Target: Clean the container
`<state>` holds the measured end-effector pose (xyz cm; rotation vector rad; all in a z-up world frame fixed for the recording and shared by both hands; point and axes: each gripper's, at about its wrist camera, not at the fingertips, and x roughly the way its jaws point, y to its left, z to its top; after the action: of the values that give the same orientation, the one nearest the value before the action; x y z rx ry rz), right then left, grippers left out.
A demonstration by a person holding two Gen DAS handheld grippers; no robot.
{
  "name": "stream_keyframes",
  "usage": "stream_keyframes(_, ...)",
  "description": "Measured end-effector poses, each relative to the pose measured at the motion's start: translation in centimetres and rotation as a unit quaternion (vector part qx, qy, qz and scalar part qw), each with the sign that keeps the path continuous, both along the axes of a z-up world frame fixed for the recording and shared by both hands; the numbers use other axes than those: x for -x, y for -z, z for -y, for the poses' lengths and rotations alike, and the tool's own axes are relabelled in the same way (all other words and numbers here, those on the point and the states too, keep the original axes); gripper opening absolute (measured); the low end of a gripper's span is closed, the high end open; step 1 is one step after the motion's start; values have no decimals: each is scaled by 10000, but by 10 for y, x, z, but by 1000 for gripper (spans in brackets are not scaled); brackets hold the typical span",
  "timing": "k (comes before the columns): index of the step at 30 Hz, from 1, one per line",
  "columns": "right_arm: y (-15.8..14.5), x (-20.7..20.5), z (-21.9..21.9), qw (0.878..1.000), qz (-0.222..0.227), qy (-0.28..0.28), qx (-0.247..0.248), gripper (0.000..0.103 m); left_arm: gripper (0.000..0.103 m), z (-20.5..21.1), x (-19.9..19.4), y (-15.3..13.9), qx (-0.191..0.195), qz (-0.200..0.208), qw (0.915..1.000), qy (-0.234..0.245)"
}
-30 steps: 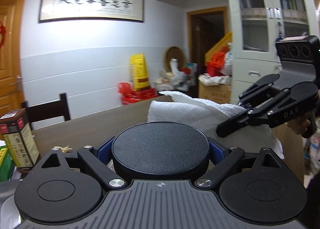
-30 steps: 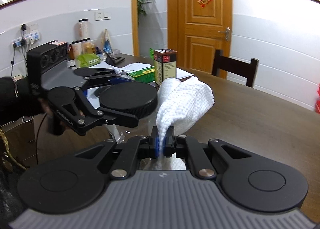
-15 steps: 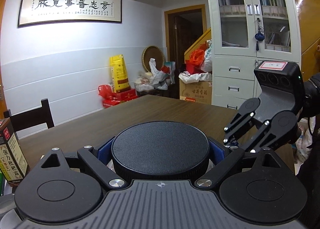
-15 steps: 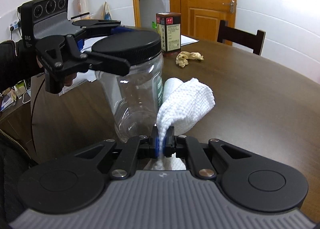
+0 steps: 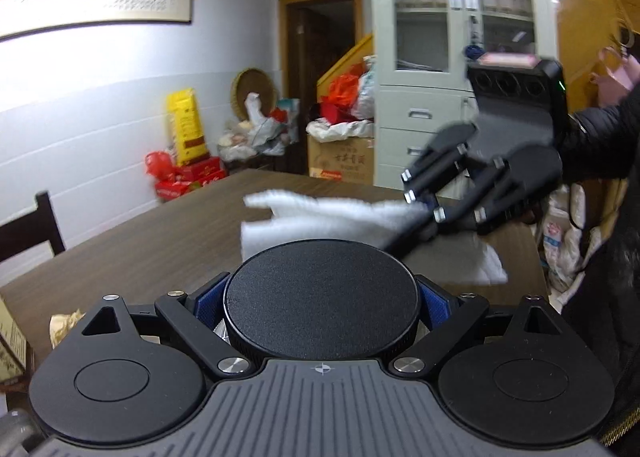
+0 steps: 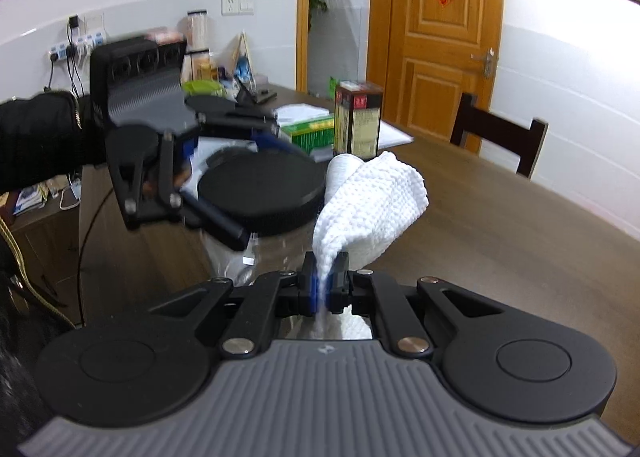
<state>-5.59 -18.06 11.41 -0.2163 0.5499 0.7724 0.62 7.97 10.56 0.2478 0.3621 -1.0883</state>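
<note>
The left tongs hold the jar by its black lid. The right tongs pinch a white cloth. The jar is up off the surface, at 10 o'clock from the cloth, just beside it.

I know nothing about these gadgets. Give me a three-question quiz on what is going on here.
1. True or false: the right gripper is shut on the white cloth.
2. What does the left gripper clamp? A) the jar's black lid B) the carton C) the chair
3. Fill in: the jar below the lid is made of clear ____.

Key: 1 true; 2 A; 3 plastic.
</note>
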Motion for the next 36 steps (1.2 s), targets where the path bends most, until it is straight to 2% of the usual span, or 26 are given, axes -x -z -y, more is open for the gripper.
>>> stream_keyframes(2, 6, 2, 0, 9999, -111, 50, -63, 8, 97, 1, 9, -2, 142, 115, 9994, -284)
stream_keyframes(3, 8, 2, 0, 9998, -148, 73, -82, 8, 101, 1, 13, -3, 215, 174, 9987, -427)
stream_keyframes(5, 12, 3, -1, 9997, -176, 106, -123, 8, 102, 5, 25, -3, 288, 323, 9935, -1056)
stream_keyframes(6, 13, 4, -1, 9996, -189, 119, -147, 8, 103, 10, 33, -2, 310, 319, 9882, -1462)
stream_keyframes(9, 15, 6, -1, 9994, -230, 151, -187, 8, 103, 24, 56, -1, 373, 288, 9634, -2638)
stream_keyframes(14, 18, 6, -2, 9992, -279, 194, -199, 8, 103, 51, 79, 0, 427, 256, 9134, -4041)
stream_keyframes(15, 19, 6, -2, 9992, -286, 200, -194, 8, 103, 54, 82, 0, 451, 365, 9042, -4232)
stream_keyframes(18, 20, 7, -1, 9992, -304, 218, -159, 8, 103, 69, 80, 2, 208, 760, 8815, -4655)
stream_keyframes(22, 20, 5, 0, 9993, -288, 218, -85, 8, 103, 85, 71, 3, 28, 836, 8574, -5078)
stream_keyframes(26, 18, -3, 1, 9996, -230, 186, -27, 8, 103, 96, 61, 4, -99, 752, 8375, -5412)
stream_keyframes(28, 16, -6, 1, 9997, -183, 156, -20, 8, 103, 100, 58, 3, -114, 654, 8316, -5515)
stream_keyframes(30, 13, -7, 1, 9999, -127, 113, -15, 7, 101, 100, 57, 2, -42, 583, 8317, -5522)
stream_keyframes(33, 6, -7, 1, 10000, 14, -37, 36, 7, 95, 97, 57, 4, 7, 576, 8405, -5388)
stream_keyframes(36, 0, -7, 2, 9998, 71, -174, 38, 8, 95, 92, 59, 8, 19, 575, 8525, -5195)
